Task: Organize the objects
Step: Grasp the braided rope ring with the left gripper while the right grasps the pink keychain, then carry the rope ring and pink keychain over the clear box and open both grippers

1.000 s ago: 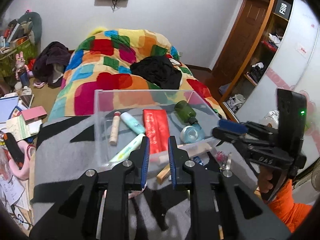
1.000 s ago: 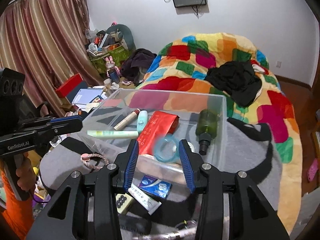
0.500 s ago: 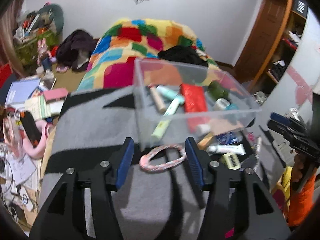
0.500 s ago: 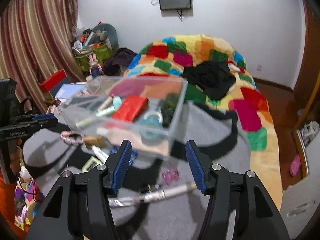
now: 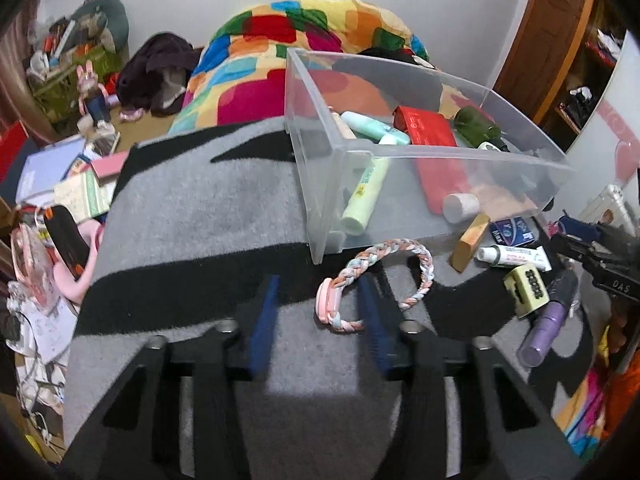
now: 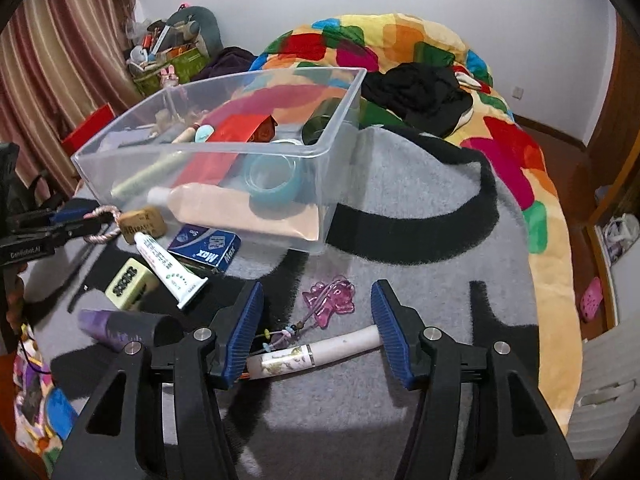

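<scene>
A clear plastic bin (image 5: 460, 156) (image 6: 336, 120) stands on the grey and black blanket and holds tubes, a red pouch, a green bottle and a blue tape ring (image 6: 274, 178). My left gripper (image 5: 320, 312) is open and low over the blanket, its jaws on either side of the pink end of a braided pastel bracelet (image 5: 400, 252). My right gripper (image 6: 318, 324) is open, with a white patterned tube (image 6: 316, 352) lying across between its jaws and a pink charm (image 6: 330, 298) just beyond.
Loose items lie in front of the bin: a white tube (image 6: 168, 266), a blue box (image 6: 206, 244), a yellow-green block (image 6: 130, 282), a purple bottle (image 6: 120, 330), a tan block (image 6: 142, 222). A colourful quilt (image 6: 400, 44) lies behind. Clutter covers the floor at left (image 5: 60, 184).
Both grippers opened wide and dropped toward the blanket. The left one now straddles the bracelet's end; the right one came down over the white patterned tube. The tape ring now lies in the bin.
</scene>
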Demonstrator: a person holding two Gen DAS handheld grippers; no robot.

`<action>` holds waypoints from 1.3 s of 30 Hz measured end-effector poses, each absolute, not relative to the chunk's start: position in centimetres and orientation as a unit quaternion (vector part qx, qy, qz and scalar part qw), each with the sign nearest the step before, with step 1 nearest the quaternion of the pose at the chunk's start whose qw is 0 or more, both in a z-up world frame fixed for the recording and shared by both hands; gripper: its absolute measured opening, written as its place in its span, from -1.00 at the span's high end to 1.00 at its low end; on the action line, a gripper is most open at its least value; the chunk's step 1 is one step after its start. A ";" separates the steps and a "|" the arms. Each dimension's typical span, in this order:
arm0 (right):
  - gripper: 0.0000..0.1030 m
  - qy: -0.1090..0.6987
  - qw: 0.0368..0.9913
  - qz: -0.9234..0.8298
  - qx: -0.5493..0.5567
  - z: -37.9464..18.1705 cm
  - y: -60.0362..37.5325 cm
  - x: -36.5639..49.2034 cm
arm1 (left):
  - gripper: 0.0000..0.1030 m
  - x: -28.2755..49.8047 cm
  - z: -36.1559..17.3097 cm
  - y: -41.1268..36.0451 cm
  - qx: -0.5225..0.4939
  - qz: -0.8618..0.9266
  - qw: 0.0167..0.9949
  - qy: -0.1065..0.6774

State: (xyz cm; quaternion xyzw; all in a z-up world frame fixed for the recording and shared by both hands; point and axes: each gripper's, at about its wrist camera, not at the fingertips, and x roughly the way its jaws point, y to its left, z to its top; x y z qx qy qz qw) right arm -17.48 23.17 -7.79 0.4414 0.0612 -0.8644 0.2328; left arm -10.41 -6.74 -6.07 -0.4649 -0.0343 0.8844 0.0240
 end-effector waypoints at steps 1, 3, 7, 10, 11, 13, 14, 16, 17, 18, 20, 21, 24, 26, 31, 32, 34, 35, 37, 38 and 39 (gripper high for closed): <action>0.10 0.067 0.228 -0.866 0.439 -7.8 23.1 -17.4 | 0.44 -10.3 -6.1 -6.7 -0.462 0.886 0.023 -0.033; 0.25 0.074 0.223 -0.868 0.437 -8.0 23.0 -17.4 | 0.60 -9.9 -6.2 -6.9 -0.456 0.889 0.021 -0.034; 0.52 0.059 0.222 -0.869 0.437 -8.0 23.5 -17.5 | 0.78 -9.0 -5.9 -7.3 -0.449 0.891 0.037 -0.056; 0.53 0.044 0.224 -0.871 0.434 -7.9 23.9 -17.3 | 0.80 -8.3 -5.7 -7.3 -0.443 0.893 0.040 -0.066; 0.53 0.041 0.225 -0.872 0.434 -7.8 23.9 -17.2 | 0.80 -8.2 -5.5 -7.2 -0.441 0.894 0.042 -0.069; 0.53 0.032 0.229 -0.872 0.430 -7.5 24.1 -16.8 | 0.80 -7.7 -5.0 -6.9 -0.434 0.897 0.043 -0.073; 0.53 0.029 0.231 -0.873 0.428 -7.3 24.2 -16.7 | 0.80 -7.5 -4.7 -6.7 -0.429 0.899 0.045 -0.074; 0.53 0.021 0.234 -0.878 0.417 -6.5 24.5 -16.2 | 0.80 -7.2 -3.8 -6.2 -0.418 0.904 0.049 -0.073; 0.53 0.018 0.235 -0.880 0.412 -6.1 24.5 -16.0 | 0.80 -7.0 -3.4 -6.0 -0.413 0.907 0.052 -0.072; 0.53 0.015 0.237 -0.882 0.406 -5.7 24.6 -15.9 | 0.80 -6.9 -2.9 -5.7 -0.406 0.909 0.057 -0.072; 0.53 0.007 0.241 -0.887 0.394 -4.6 24.7 -15.6 | 0.80 -6.6 -1.9 -5.1 -0.395 0.913 0.067 -0.073; 0.53 0.005 0.244 -0.888 0.390 -4.2 24.7 -15.5 | 0.80 -6.4 -1.4 -4.8 -0.389 0.916 0.071 -0.072; 0.53 0.002 0.256 -0.893 0.371 -2.7 24.3 -15.1 | 0.80 -6.2 0.1 -3.9 -0.372 0.922 0.085 -0.070; 0.53 0.000 0.264 -0.895 0.359 -1.8 24.0 -14.9 | 0.80 -6.3 1.0 -3.5 -0.360 0.926 0.091 -0.070; 0.53 -0.015 0.283 -0.901 0.329 0.3 23.4 -14.8 | 0.80 -6.9 2.7 -2.8 -0.339 0.933 0.097 -0.075; 0.53 -0.018 0.286 -0.902 0.324 0.7 23.3 -14.9 | 0.80 -7.0 2.9 -2.8 -0.338 0.933 0.097 -0.076; 0.53 -0.022 0.292 -0.904 0.313 1.6 22.9 -15.1 | 0.80 -7.5 3.2 -2.7 -0.337 0.933 0.097 -0.082; 0.53 -0.021 0.295 -0.904 0.309 1.9 22.7 -15.1 | 0.80 -7.6 3.3 -2.6 -0.335 0.934 0.094 -0.083; 0.53 -0.020 0.301 -0.905 0.301 2.7 22.1 -15.4 | 0.79 -8.1 3.7 -2.6 -0.331 0.936 0.090 -0.084; 0.53 -0.018 0.304 -0.905 0.296 3.1 21.8 -15.5 | 0.80 -8.2 3.9 -2.6 -0.329 0.936 0.088 -0.084; 0.53 -0.017 0.306 -0.906 0.292 3.4 21.5 -15.6 | 0.80 -8.3 4.0 -2.5 -0.327 0.937 0.087 -0.084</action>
